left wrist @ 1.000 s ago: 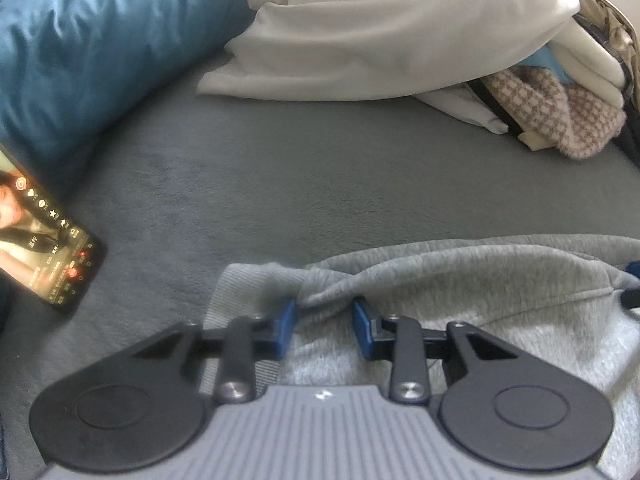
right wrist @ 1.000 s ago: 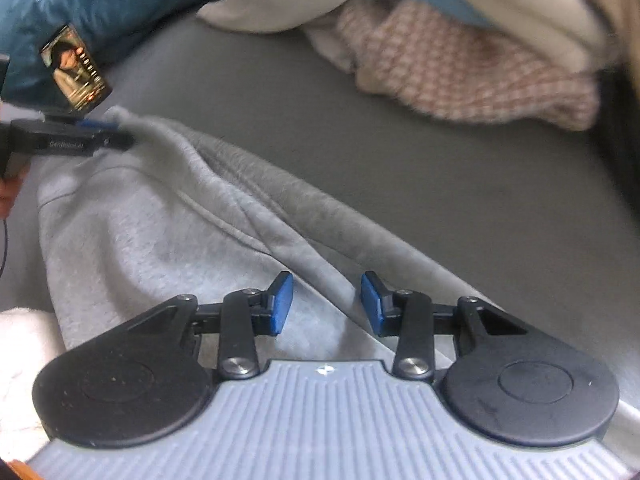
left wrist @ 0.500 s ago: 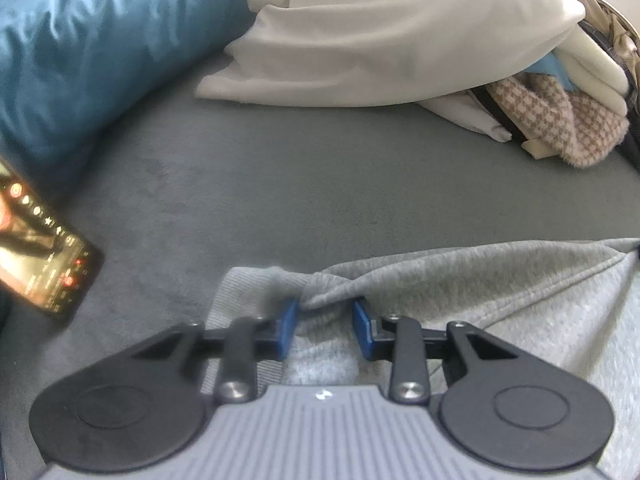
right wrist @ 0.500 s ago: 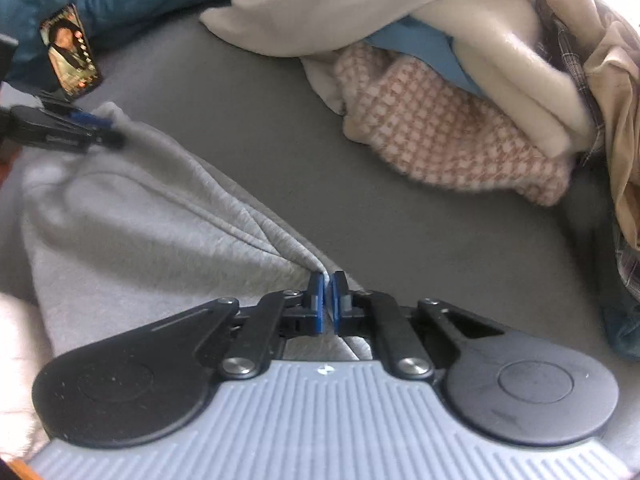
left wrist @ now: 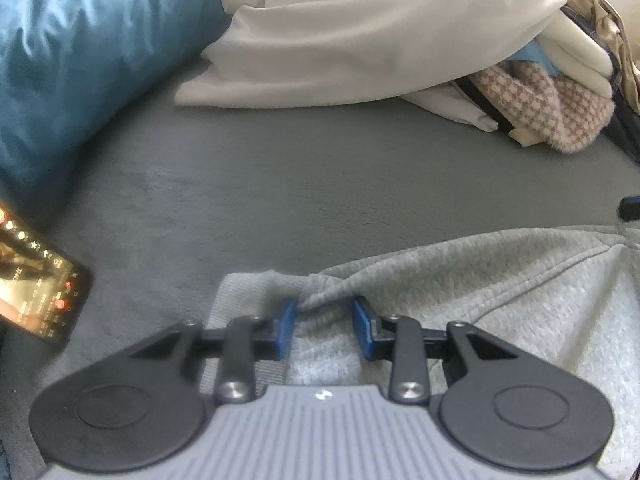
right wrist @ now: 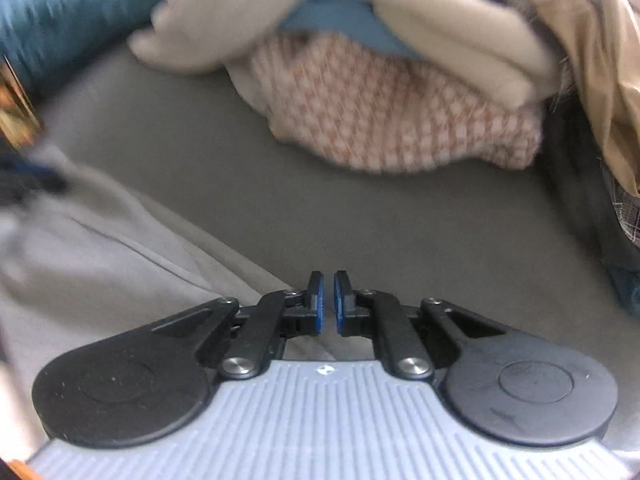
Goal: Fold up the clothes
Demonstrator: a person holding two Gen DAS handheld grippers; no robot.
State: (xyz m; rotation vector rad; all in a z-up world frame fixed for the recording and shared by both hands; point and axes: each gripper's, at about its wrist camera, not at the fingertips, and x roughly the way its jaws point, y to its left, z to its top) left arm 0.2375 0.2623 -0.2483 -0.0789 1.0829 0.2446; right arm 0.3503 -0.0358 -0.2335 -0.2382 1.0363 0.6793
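A bunched edge of the grey sweatshirt (left wrist: 460, 280) is pinched by the half-closed left gripper (left wrist: 323, 322), apparently for folding; the right gripper (right wrist: 327, 306) is nearly closed, its contents hidden.

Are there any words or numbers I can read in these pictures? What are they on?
Nothing can be read for sure.
Phone: its lit screen shows small icons and tiny text, too small and blurred to read.
Left gripper: a small white mark on the grey body, not letters.
Right gripper: the same small mark, no words.
Grey sweatshirt: no print visible.
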